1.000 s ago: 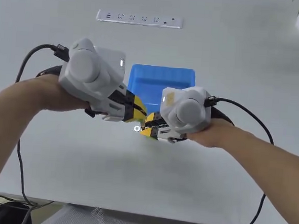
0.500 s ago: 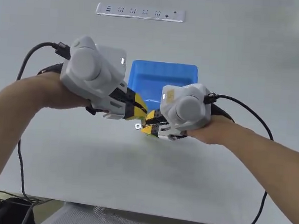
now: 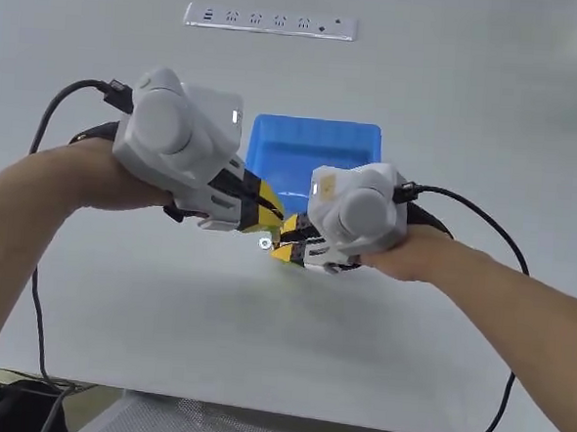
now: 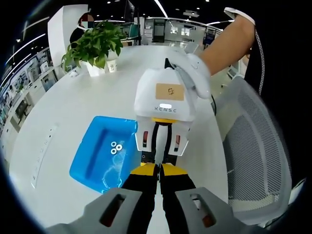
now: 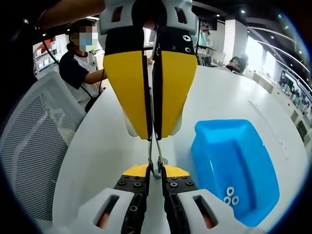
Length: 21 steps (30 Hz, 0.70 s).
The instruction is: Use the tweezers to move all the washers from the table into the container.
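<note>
Jaws tight on tweezers (image 5: 155, 148), beside container (image 3: 314, 144)

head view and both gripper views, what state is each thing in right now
left claw, shut on the tweezers
right claw, shut on the tweezers
tweezers, held between both claws
container, upright, open top
three washers, lying together on the container's bottom
loose washer, flat on the table by the claw tips, not yet in the container
</note>
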Motion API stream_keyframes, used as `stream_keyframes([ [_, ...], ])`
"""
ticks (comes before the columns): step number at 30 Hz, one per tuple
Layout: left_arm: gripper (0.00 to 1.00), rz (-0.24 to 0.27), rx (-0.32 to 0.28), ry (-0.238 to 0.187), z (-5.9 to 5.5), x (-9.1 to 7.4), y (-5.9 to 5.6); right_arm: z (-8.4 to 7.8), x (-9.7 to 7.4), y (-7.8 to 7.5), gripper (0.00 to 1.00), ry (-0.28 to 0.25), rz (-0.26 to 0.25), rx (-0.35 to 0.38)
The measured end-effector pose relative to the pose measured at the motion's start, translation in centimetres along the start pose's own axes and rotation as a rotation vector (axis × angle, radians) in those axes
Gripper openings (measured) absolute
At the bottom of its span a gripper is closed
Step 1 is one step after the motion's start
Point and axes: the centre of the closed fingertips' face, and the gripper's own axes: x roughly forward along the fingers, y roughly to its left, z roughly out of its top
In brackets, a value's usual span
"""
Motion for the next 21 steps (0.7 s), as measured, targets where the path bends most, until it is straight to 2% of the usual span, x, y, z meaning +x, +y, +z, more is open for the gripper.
stream_keyframes([
  [21, 0.05, -0.004, -0.009, -0.002, -0.09, 0.15, 0.15, -0.22, 0.09, 0.00, 0.12, -0.001, 0.002, 0.015],
])
